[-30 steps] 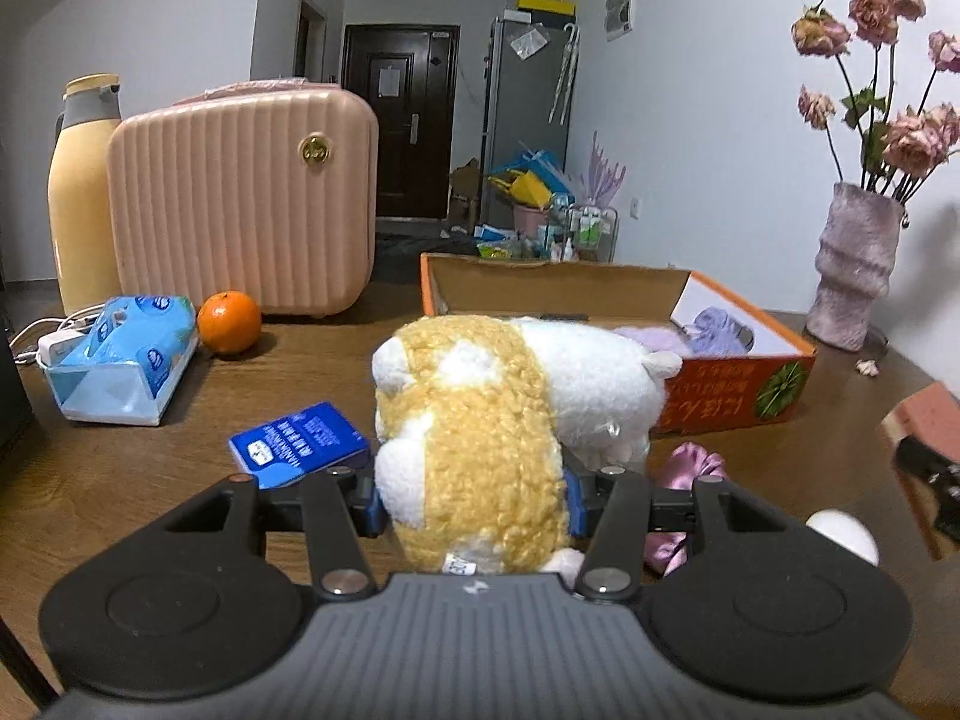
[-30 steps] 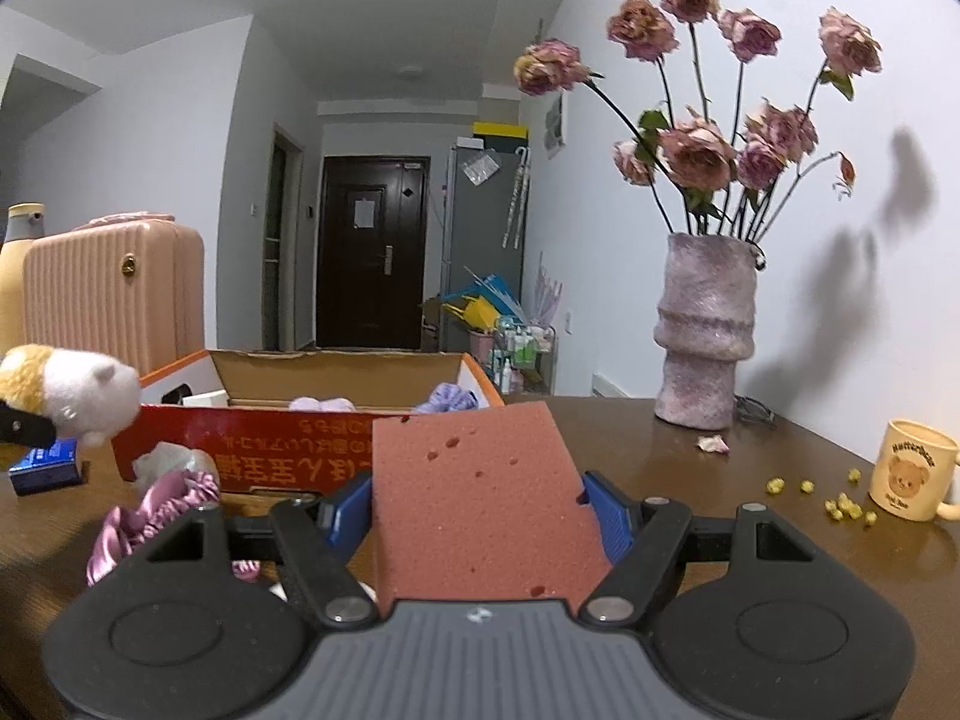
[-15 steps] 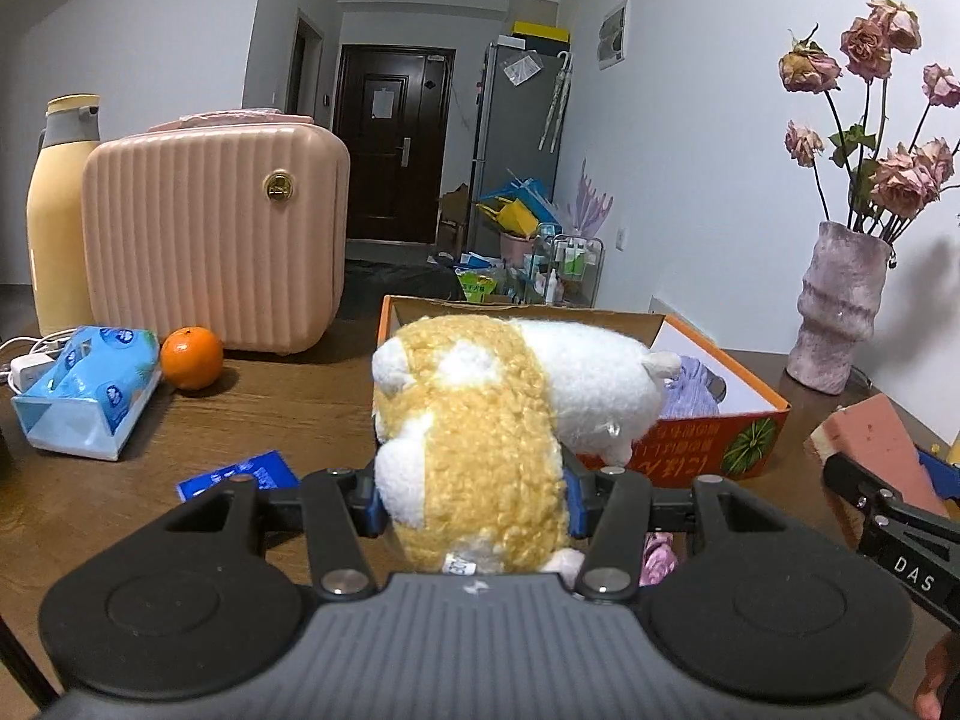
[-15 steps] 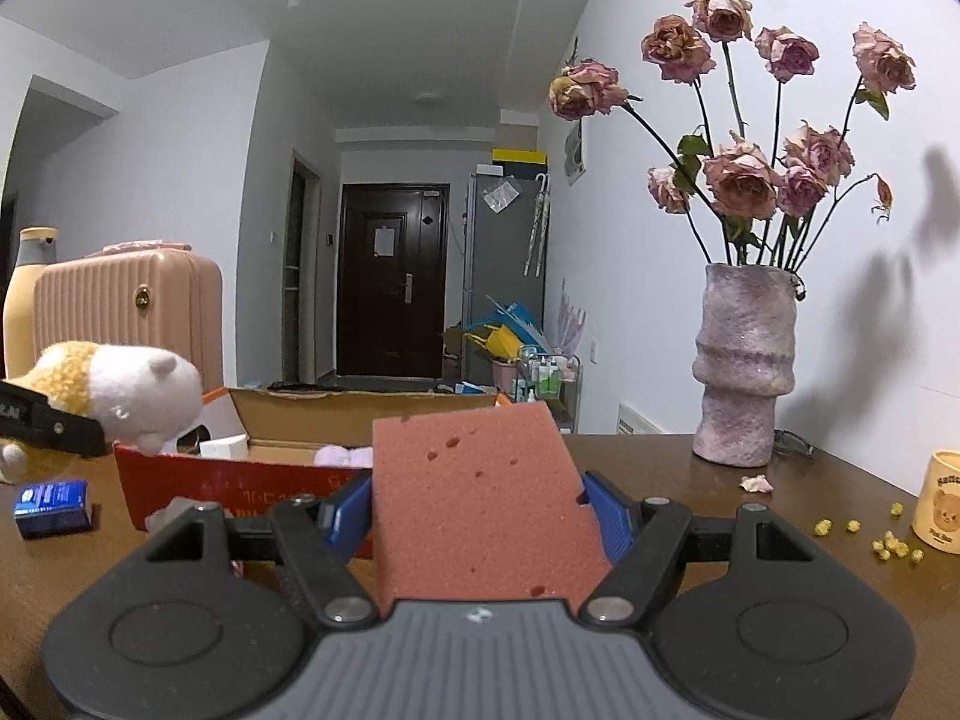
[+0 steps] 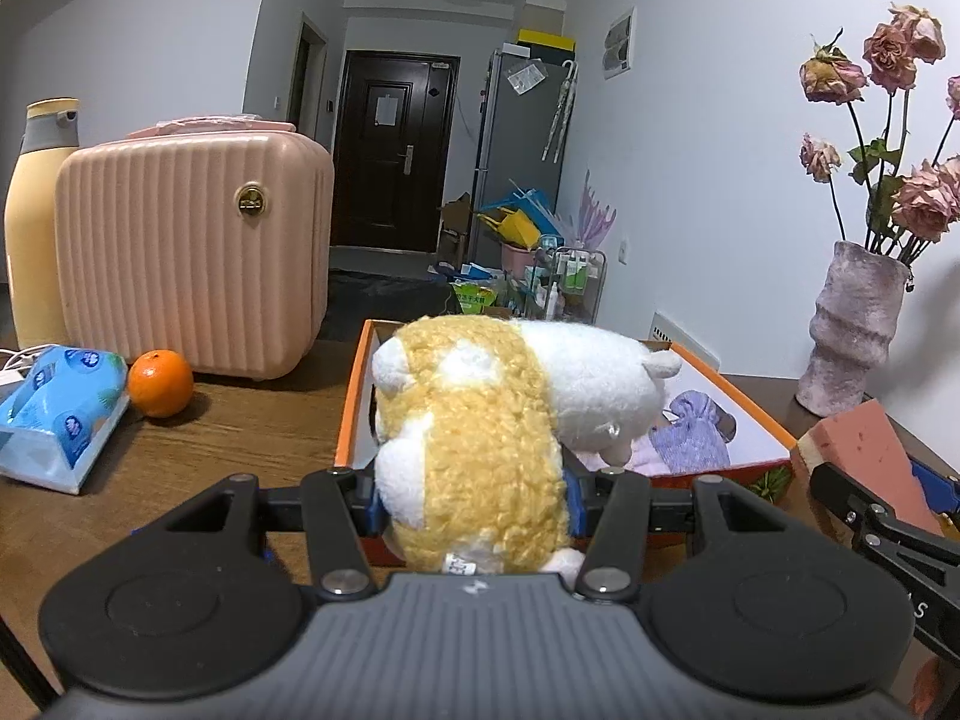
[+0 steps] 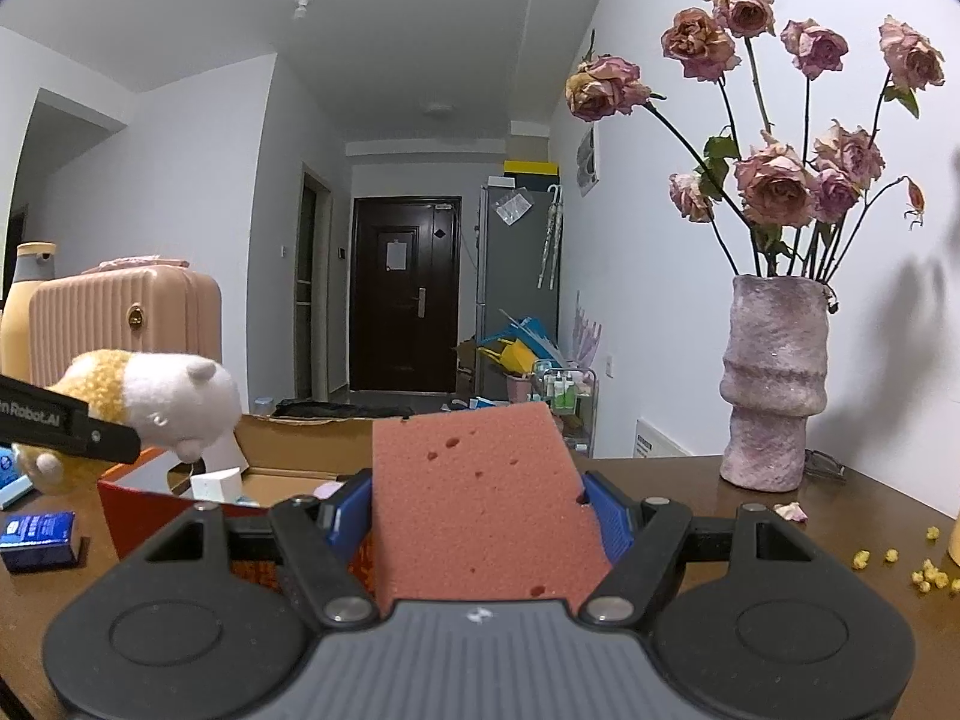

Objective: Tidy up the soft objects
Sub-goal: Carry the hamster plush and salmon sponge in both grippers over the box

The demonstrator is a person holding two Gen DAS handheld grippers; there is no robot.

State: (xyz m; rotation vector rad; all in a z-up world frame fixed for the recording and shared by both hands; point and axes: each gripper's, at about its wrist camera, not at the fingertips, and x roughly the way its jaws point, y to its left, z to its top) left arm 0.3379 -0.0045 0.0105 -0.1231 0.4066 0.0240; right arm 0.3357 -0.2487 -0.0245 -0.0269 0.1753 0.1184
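Gripping a yellow-and-white plush toy (image 5: 480, 438) between its closed fingers, the left gripper (image 5: 471, 501) holds it above the near edge of an orange cardboard box (image 5: 762, 420) containing lilac cloth items (image 5: 690, 438). Just beside it, the right gripper (image 6: 480, 519) pinches a reddish sponge (image 6: 480, 498) near the box.

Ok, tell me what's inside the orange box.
The orange box holds a lavender knitted piece on pale pink fabric. The plush toy, clamped in the left tongs, hides the box's left half.
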